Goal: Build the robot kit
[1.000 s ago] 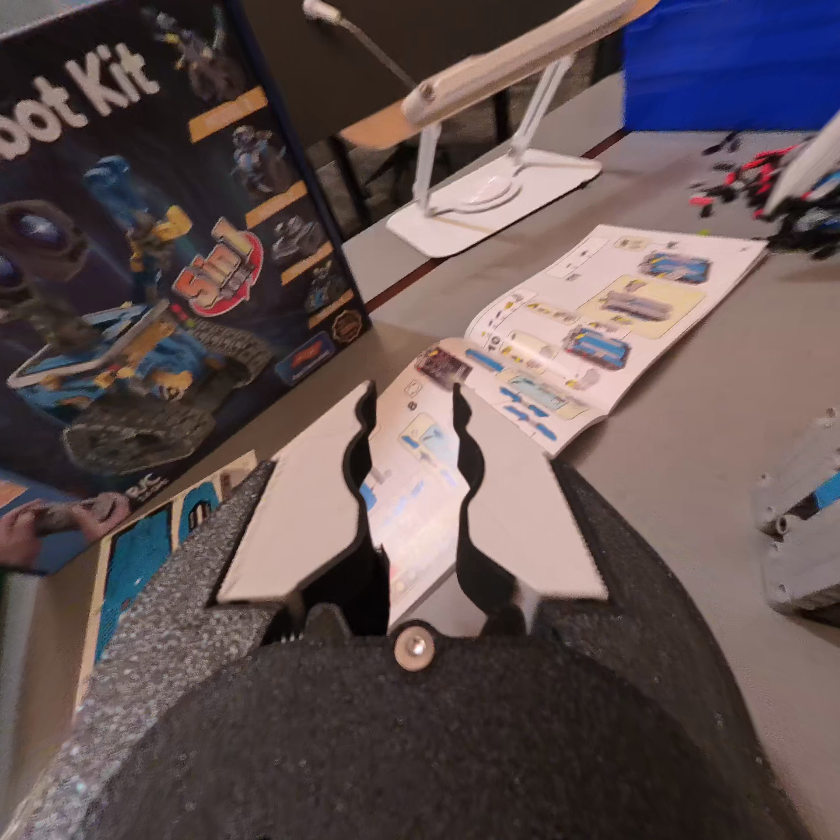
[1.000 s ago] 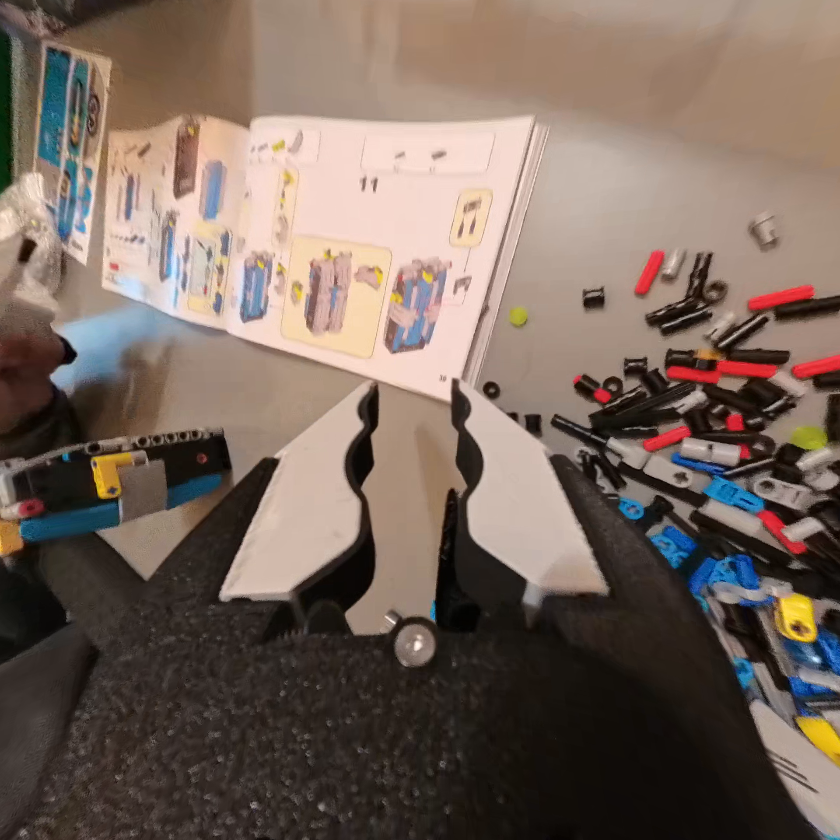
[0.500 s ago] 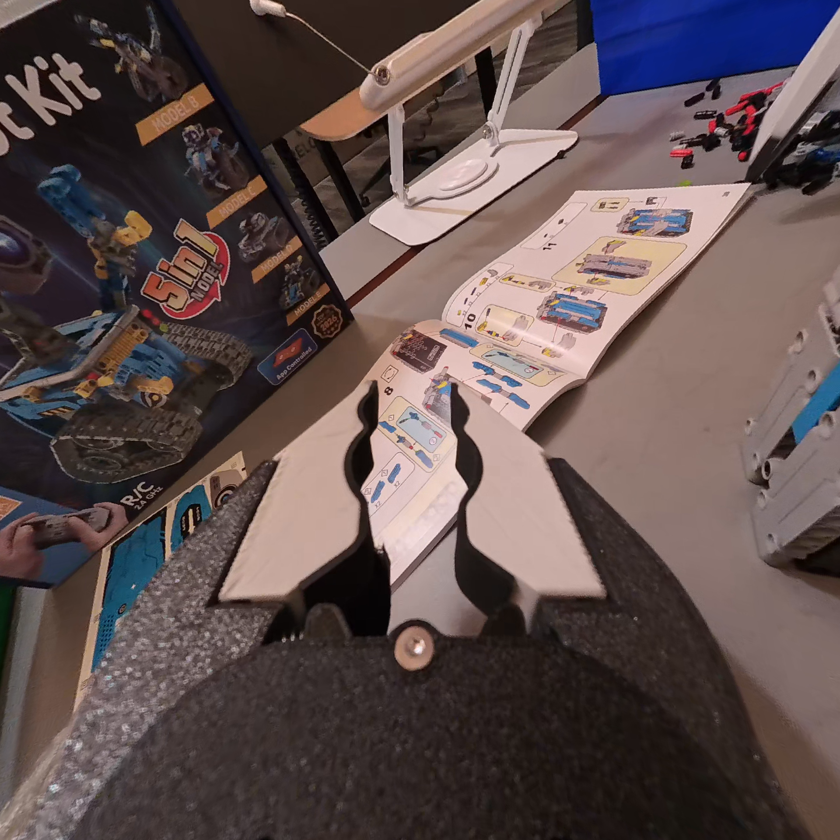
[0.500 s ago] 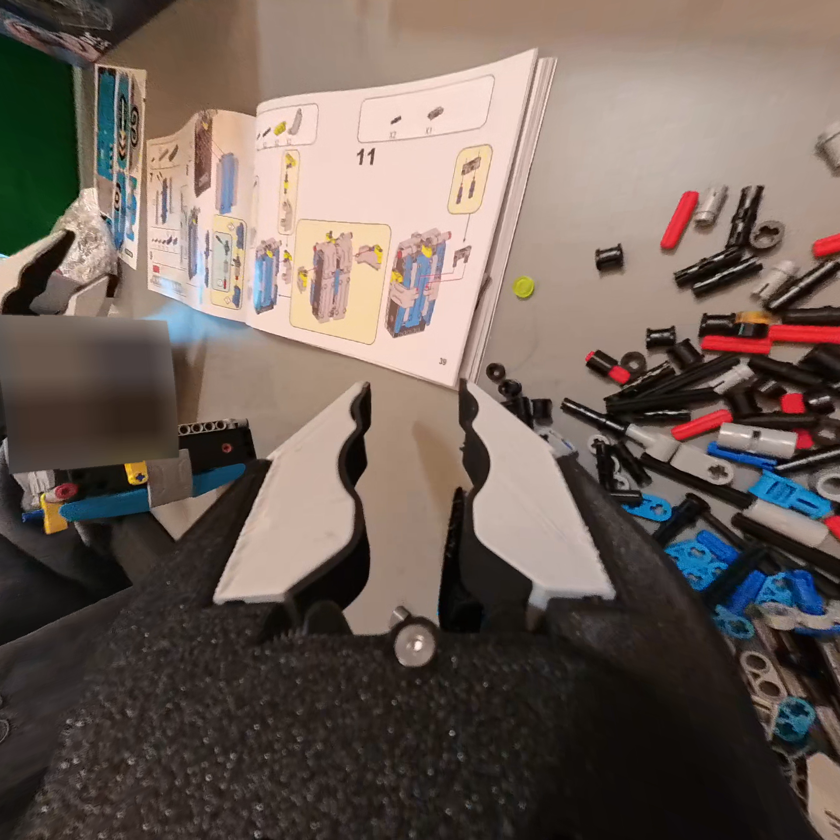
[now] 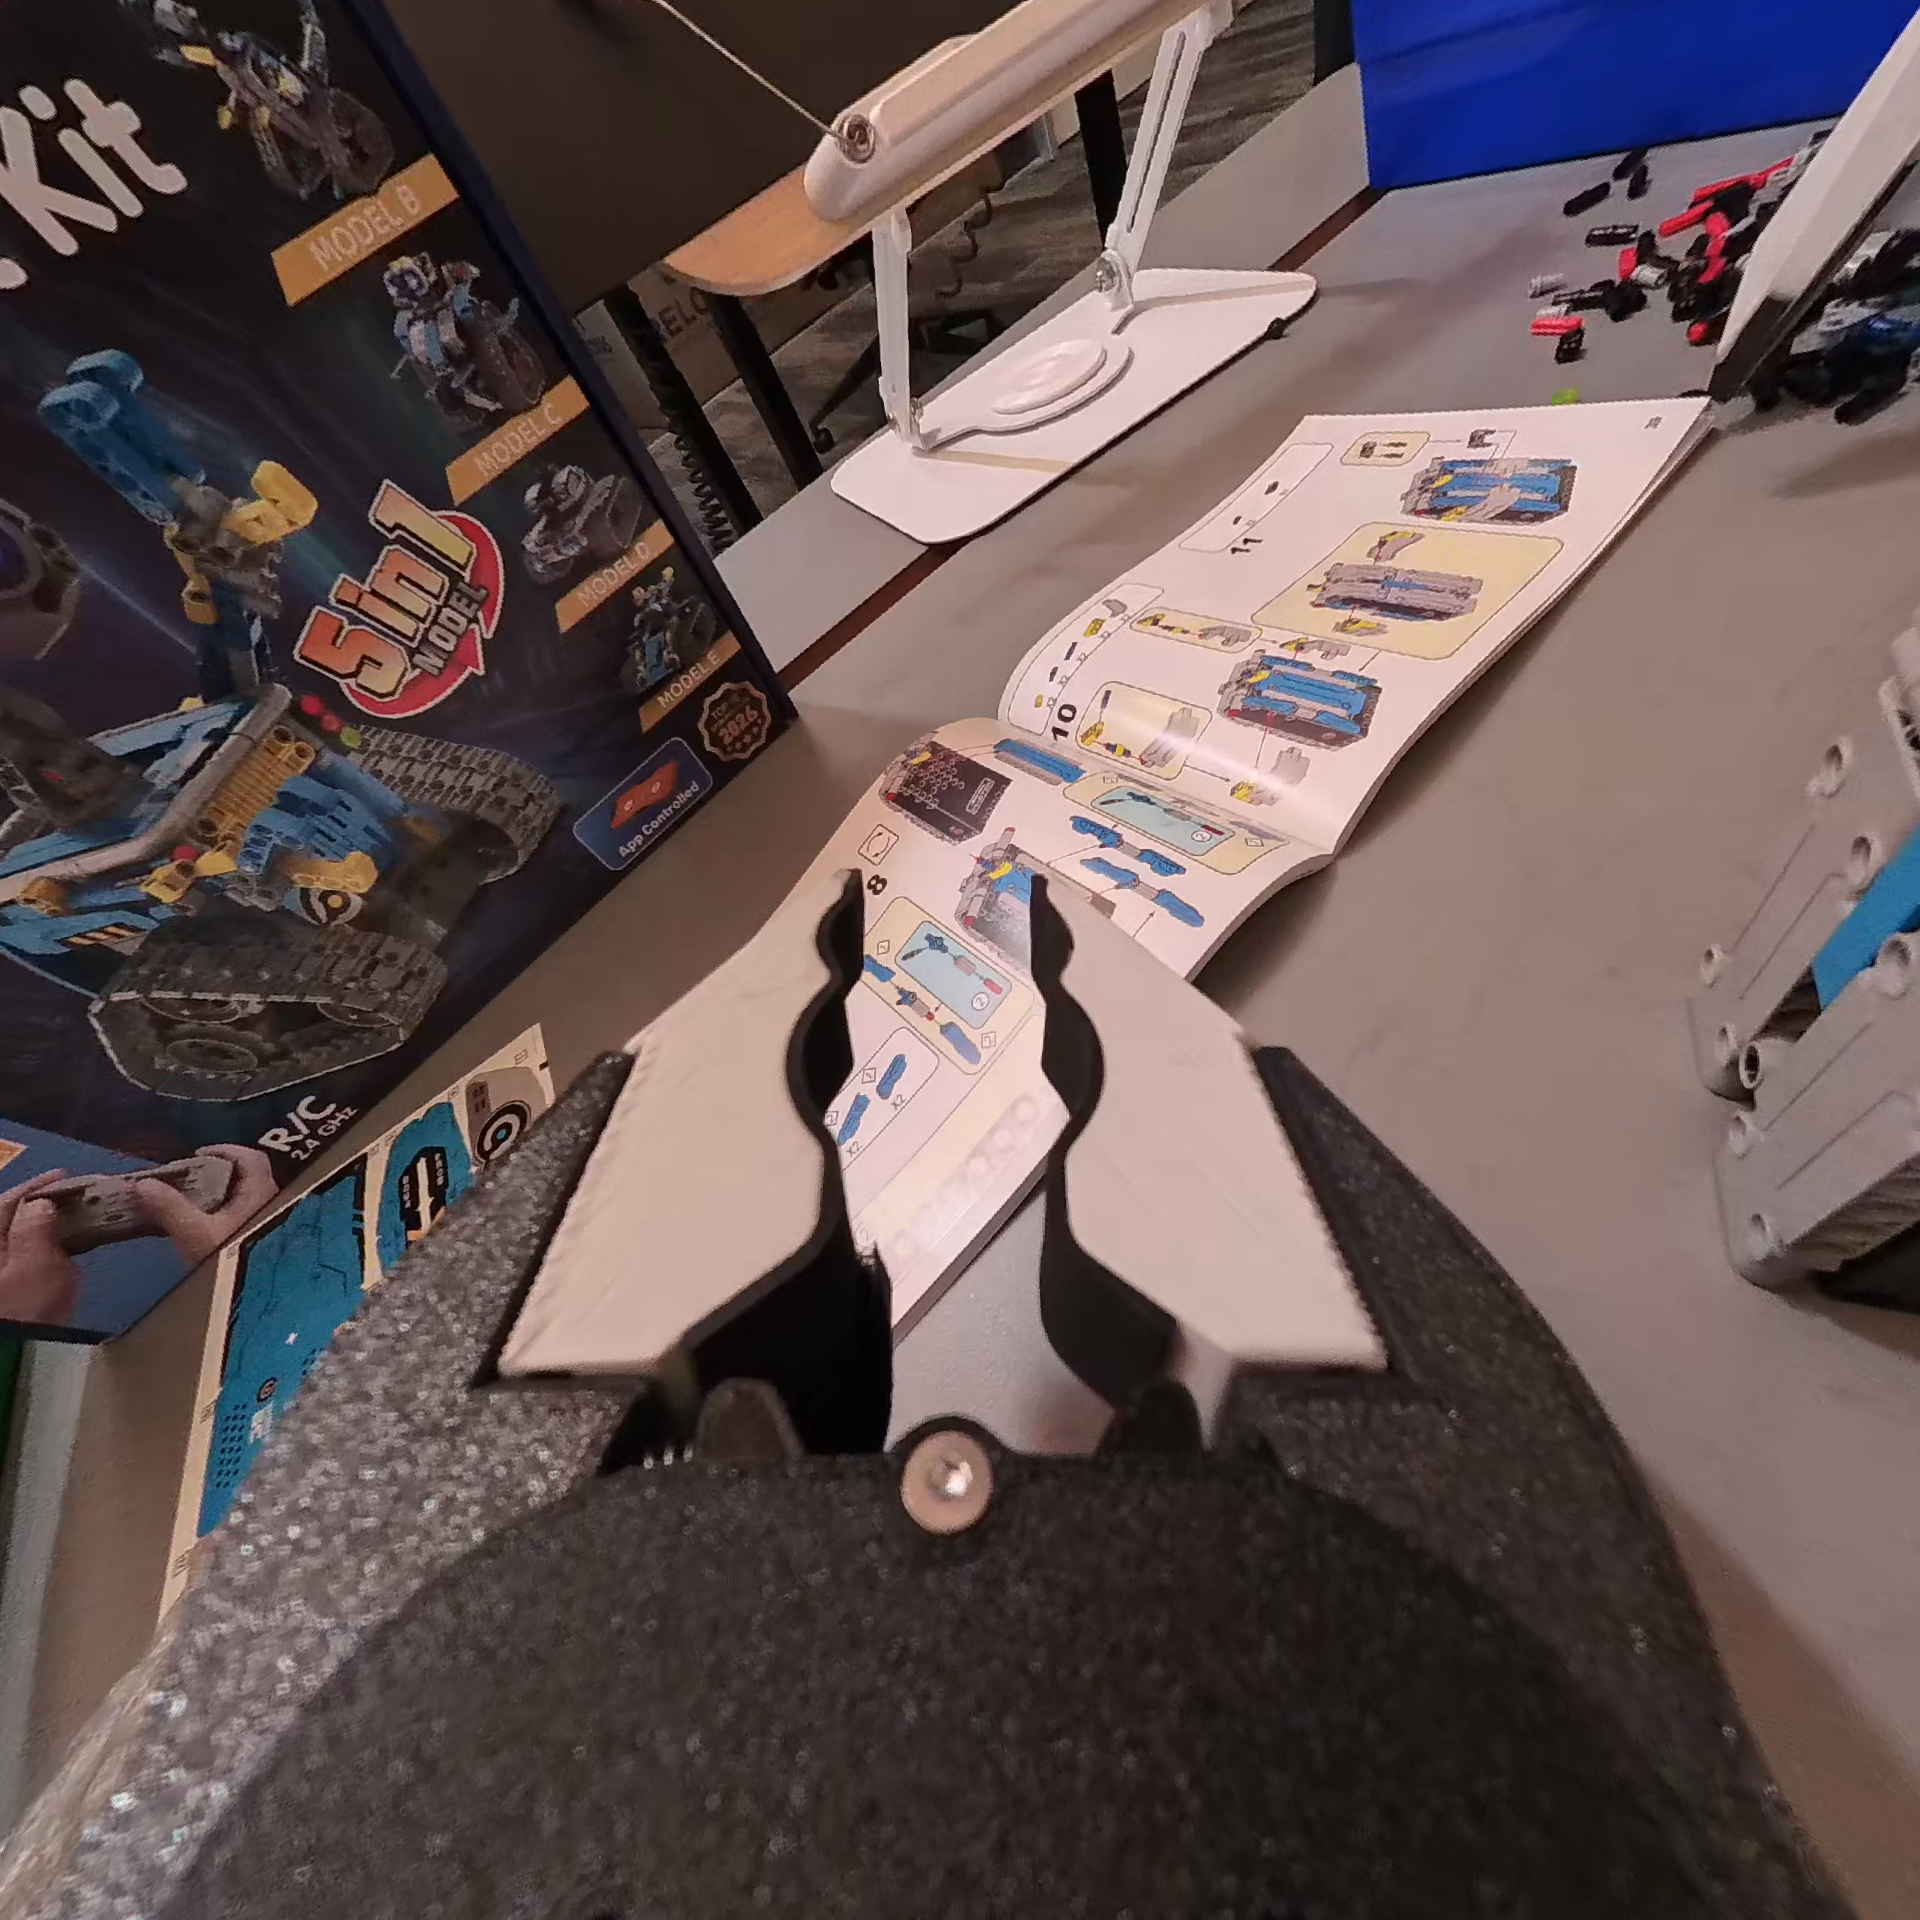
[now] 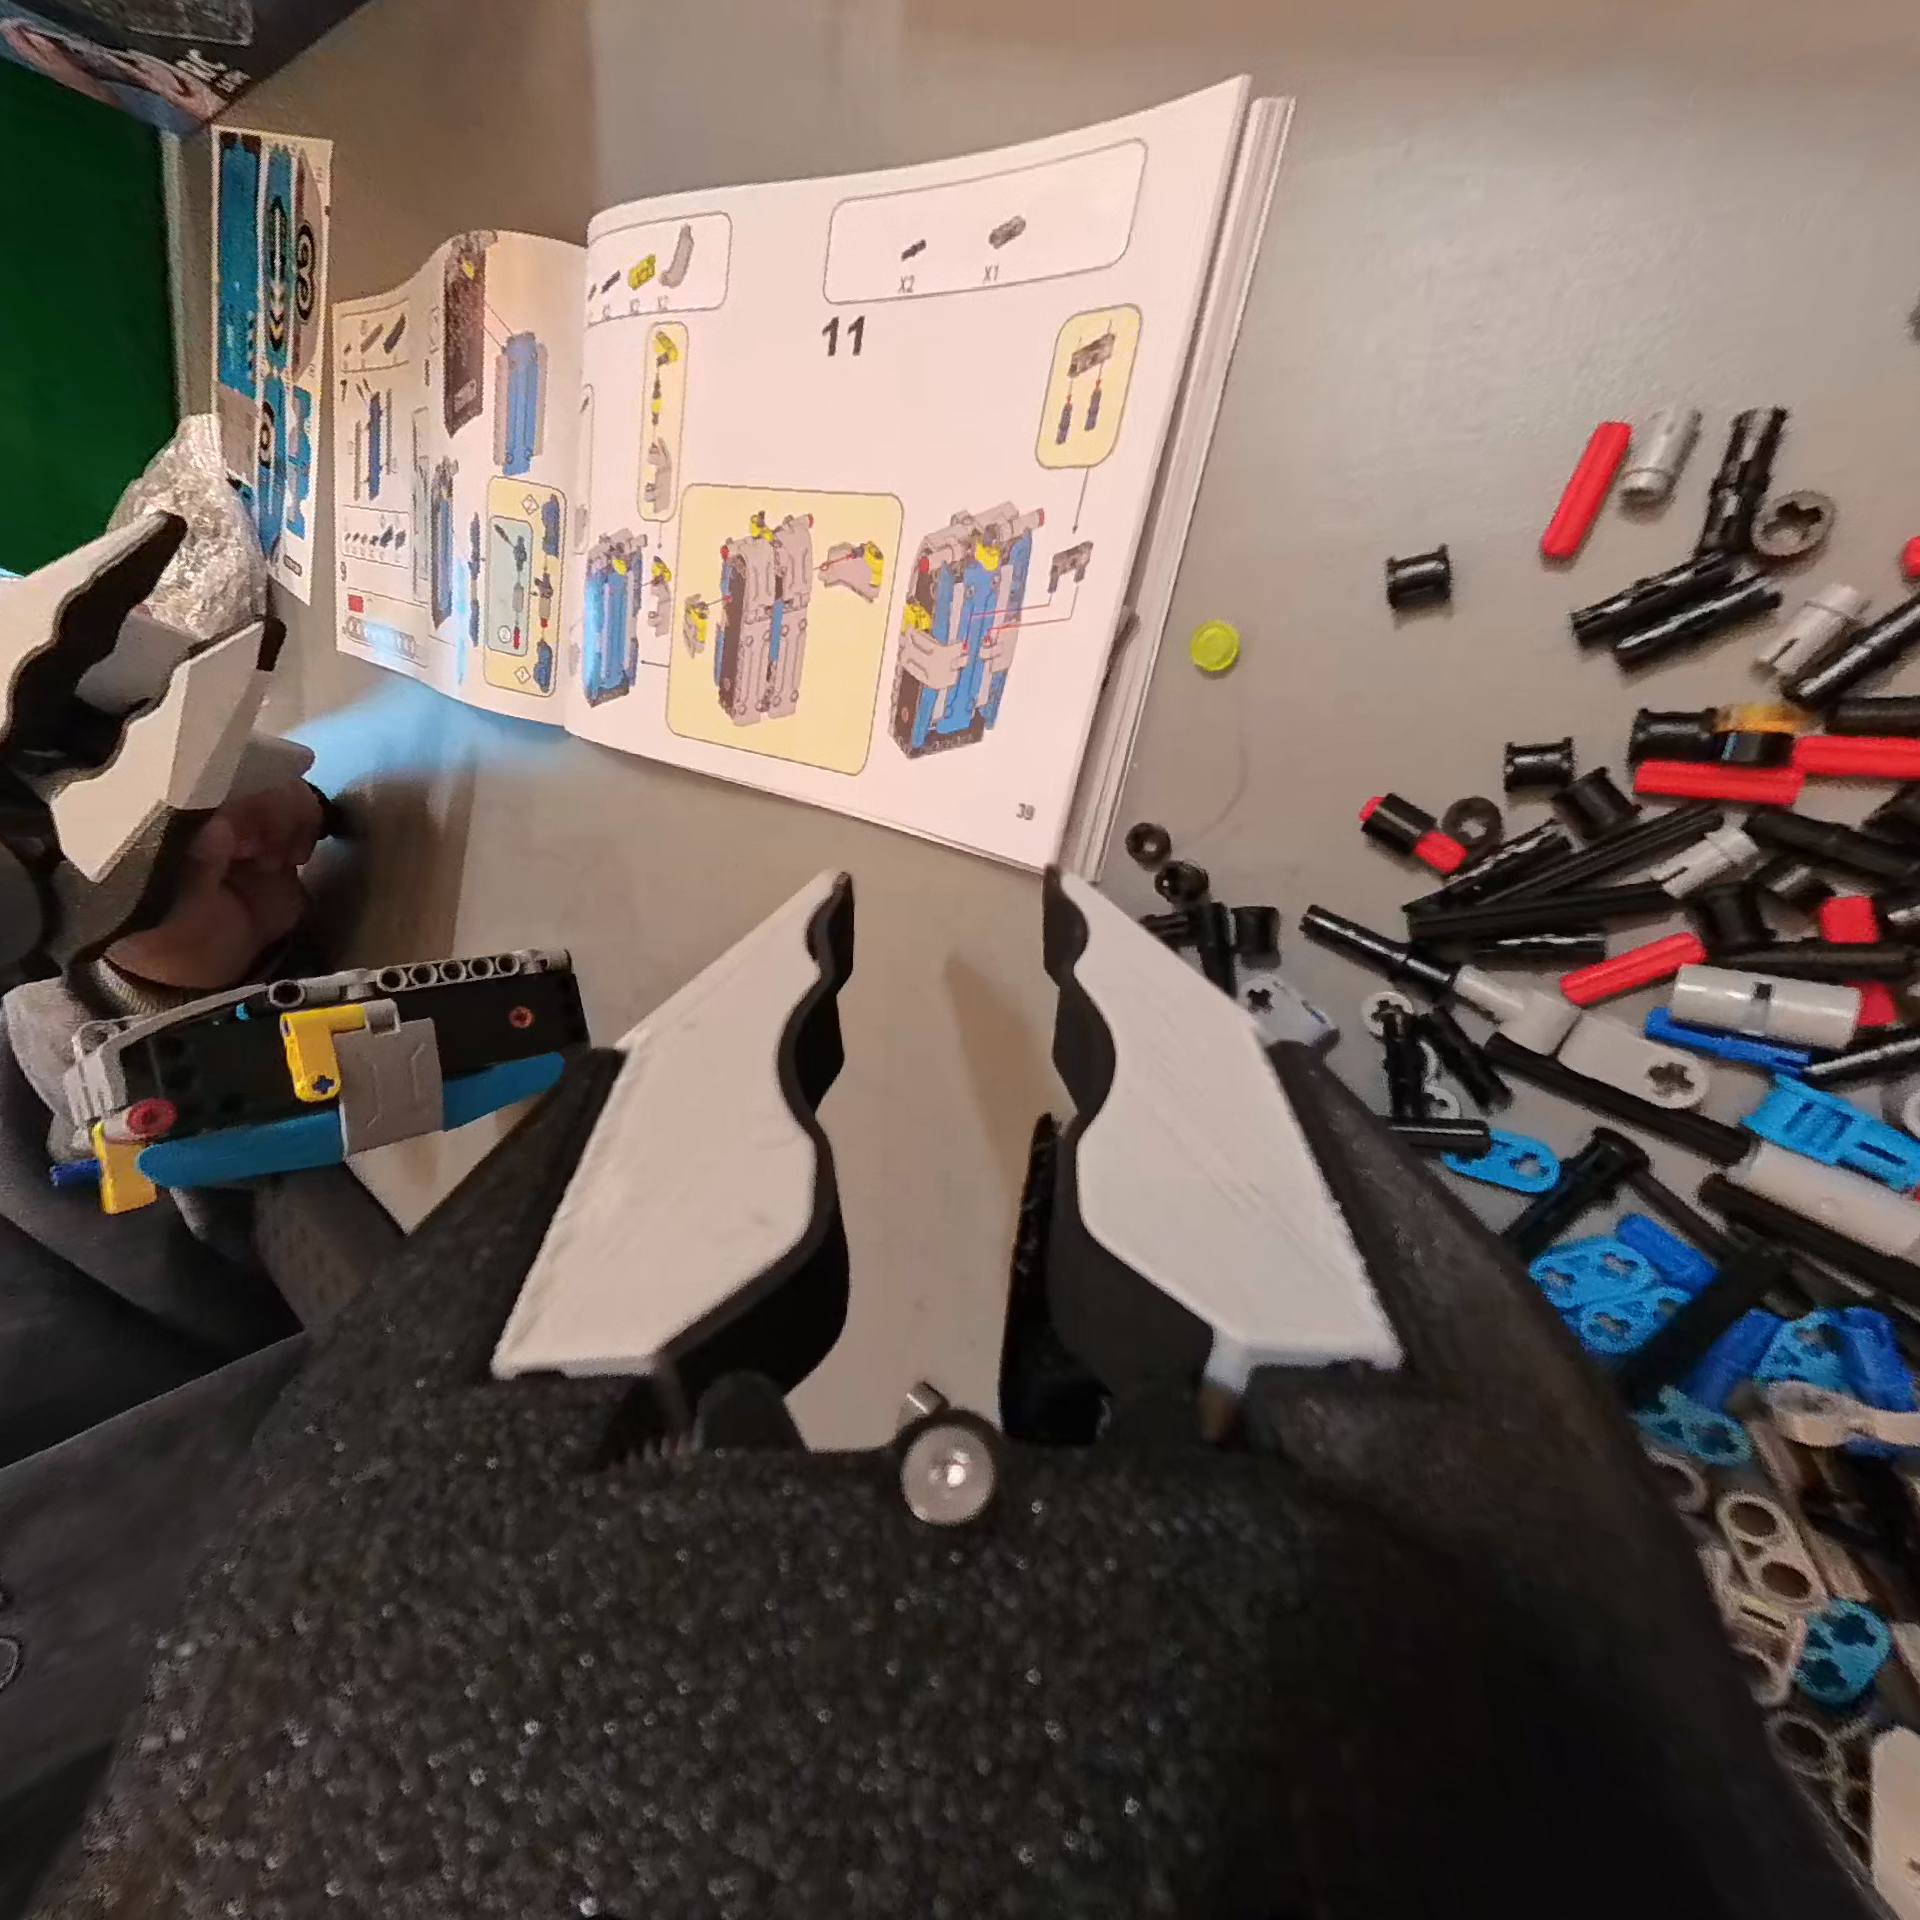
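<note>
My left gripper (image 5: 945, 894) is open and empty. It hovers over the left page of an open instruction booklet (image 5: 1351, 623) on the grey table (image 5: 1507, 1039). My right gripper (image 6: 945, 883) is open and empty, over bare table (image 6: 935, 1039) just below the booklet's (image 6: 883, 436) lower right corner. A pile of loose black, red, blue and grey building parts (image 6: 1662, 987) lies right of it. A partly built black, blue, grey and yellow block (image 6: 312, 1070) lies to its left. That block also shows at the right edge of the left wrist view (image 5: 1818, 1091).
A large dark kit box (image 5: 312, 623) stands at the left. A blue sticker sheet (image 5: 312, 1299) lies in front of it. A white desk lamp (image 5: 1039, 416) stands beyond the booklet. The left gripper (image 6: 125, 665) shows at the left of the right wrist view. My right fingertips sit around 25 cm from my left ones.
Both grippers stay open and empty. The left view has shifted, so the box sits further left and the built block nearer. The right gripper has moved closer to the booklet and the parts pile.
</note>
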A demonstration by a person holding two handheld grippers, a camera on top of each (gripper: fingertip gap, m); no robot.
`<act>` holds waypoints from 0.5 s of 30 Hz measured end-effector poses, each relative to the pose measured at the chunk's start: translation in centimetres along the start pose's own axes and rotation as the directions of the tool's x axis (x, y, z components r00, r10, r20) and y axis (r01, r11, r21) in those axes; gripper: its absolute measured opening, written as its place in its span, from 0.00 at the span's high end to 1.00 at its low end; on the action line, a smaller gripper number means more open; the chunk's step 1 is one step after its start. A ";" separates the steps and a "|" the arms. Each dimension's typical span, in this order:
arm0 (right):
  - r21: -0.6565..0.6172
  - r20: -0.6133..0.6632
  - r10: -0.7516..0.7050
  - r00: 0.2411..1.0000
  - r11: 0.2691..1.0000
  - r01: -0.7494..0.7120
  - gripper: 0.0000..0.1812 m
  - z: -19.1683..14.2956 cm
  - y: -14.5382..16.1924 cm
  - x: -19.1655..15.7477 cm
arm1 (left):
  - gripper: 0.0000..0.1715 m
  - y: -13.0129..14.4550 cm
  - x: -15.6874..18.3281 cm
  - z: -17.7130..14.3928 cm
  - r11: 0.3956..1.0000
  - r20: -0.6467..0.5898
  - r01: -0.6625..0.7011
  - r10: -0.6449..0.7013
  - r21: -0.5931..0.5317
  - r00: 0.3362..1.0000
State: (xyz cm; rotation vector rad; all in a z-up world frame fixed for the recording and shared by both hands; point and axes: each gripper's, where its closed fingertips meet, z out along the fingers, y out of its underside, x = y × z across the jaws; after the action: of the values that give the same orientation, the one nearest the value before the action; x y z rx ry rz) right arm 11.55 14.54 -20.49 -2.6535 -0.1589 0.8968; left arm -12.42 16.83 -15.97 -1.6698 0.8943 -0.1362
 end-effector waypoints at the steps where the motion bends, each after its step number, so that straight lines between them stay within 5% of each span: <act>1: 0.001 0.001 -0.001 1.000 1.000 0.001 0.80 0.1 -0.1 0.0 | 0.82 0.0 0.0 0.0 1.000 0.000 0.001 -0.001 0.000 1.000; 15: 0.046 0.094 0.008 0.996 0.999 -0.012 0.78 1.5 -1.4 -1.1 | 0.82 0.2 0.3 0.1 1.000 -0.005 -0.020 0.020 -0.011 1.000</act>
State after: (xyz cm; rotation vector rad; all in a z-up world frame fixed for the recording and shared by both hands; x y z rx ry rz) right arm 9.73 16.03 -20.51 -2.5730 -0.1458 1.0163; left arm -12.22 16.73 -16.26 -1.6714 0.9163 -0.1219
